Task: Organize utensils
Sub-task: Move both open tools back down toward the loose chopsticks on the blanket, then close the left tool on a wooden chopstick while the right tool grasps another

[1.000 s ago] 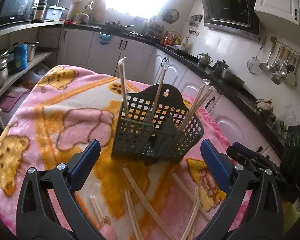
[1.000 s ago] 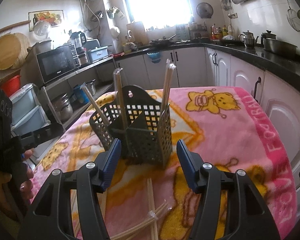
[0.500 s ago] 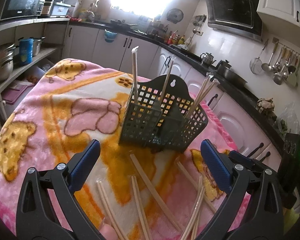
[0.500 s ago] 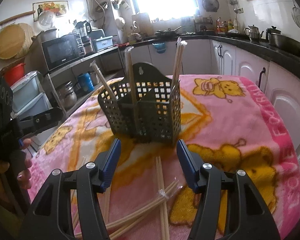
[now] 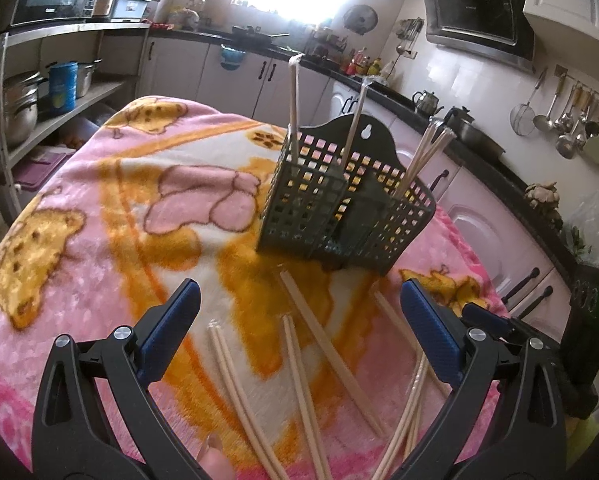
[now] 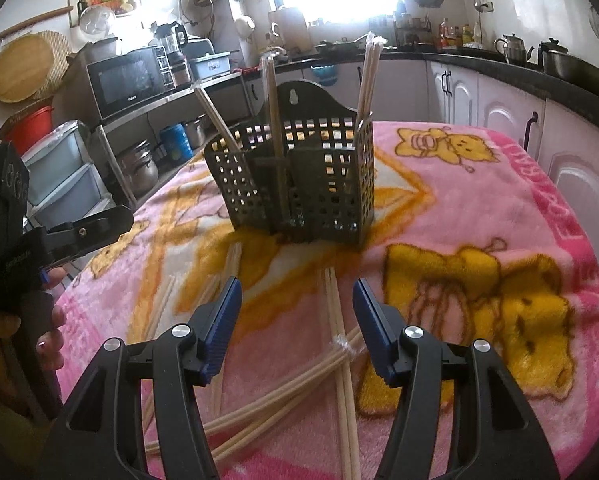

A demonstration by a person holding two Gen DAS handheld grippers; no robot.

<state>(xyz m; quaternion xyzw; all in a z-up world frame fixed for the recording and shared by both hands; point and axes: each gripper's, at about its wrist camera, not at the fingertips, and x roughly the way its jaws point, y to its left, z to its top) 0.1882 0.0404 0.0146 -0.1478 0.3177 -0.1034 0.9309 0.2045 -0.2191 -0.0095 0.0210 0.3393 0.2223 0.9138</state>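
A dark green perforated utensil basket [image 5: 339,212] stands on the pink blanket, with wrapped chopstick pairs upright in its compartments [image 5: 294,108]; it also shows in the right wrist view [image 6: 299,184]. Several loose chopstick pairs [image 5: 299,376] lie on the blanket in front of it, and they show in the right wrist view [image 6: 339,344] too. My left gripper [image 5: 299,320] is open and empty above the loose chopsticks. My right gripper [image 6: 297,312] is open and empty over a chopstick pair.
The pink and orange blanket [image 5: 99,220] covers the table, whose edges drop off to the left and right. Kitchen counters and cabinets [image 6: 499,92] surround it. The left gripper's body [image 6: 39,240] shows at the left of the right wrist view.
Both grippers have pulled back from the basket, which looks smaller and farther away. More loose chopsticks are in view below both grippers. Both stay open and empty.
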